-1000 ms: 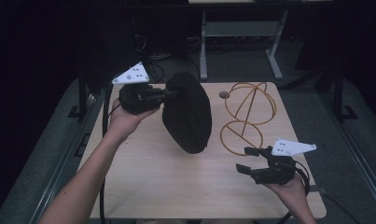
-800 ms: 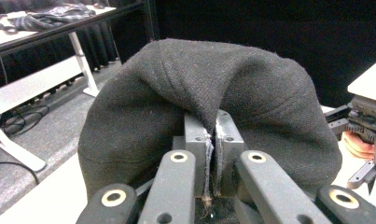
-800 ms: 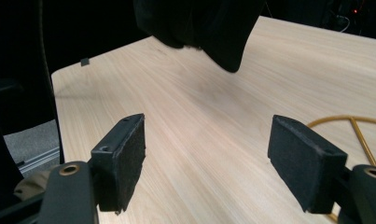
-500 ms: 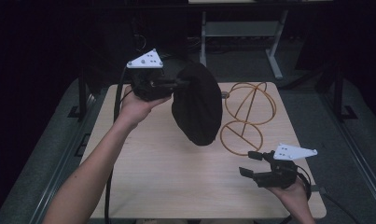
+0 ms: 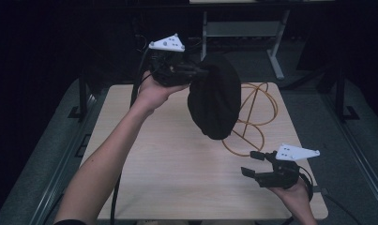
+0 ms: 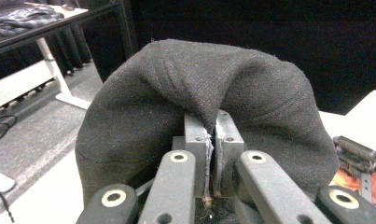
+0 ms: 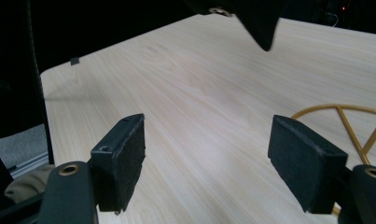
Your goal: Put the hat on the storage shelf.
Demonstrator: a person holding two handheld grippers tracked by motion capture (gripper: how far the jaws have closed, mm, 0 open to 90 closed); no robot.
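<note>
The person's left forearm stretches up and forward from the bottom of the high view, wrist bent, holding the left gripper (image 5: 196, 72) raised above the far left part of the pale wooden table (image 5: 177, 159). Its jaws are clamped tight on a fold of the soft black woollen hat (image 5: 214, 96), which hangs down from them in the air, its lower end dangling above the table's middle. In the left gripper view the pinched fabric sits squeezed between the two jaws, and the hat (image 6: 199, 107) bulges out to either side of them.

The right gripper (image 5: 253, 164) is held low by the near right corner of the table, jaws spread wide with nothing between them; the right gripper view shows bare wood between its pads (image 7: 125, 161). An orange wire frame of loops and struts (image 5: 254, 117) lies on the table behind the hat, partly covered by it.

Compared with a second ago, the left gripper has climbed higher and farther from the person, lifting the hat with it, while the right gripper has hardly shifted.
</note>
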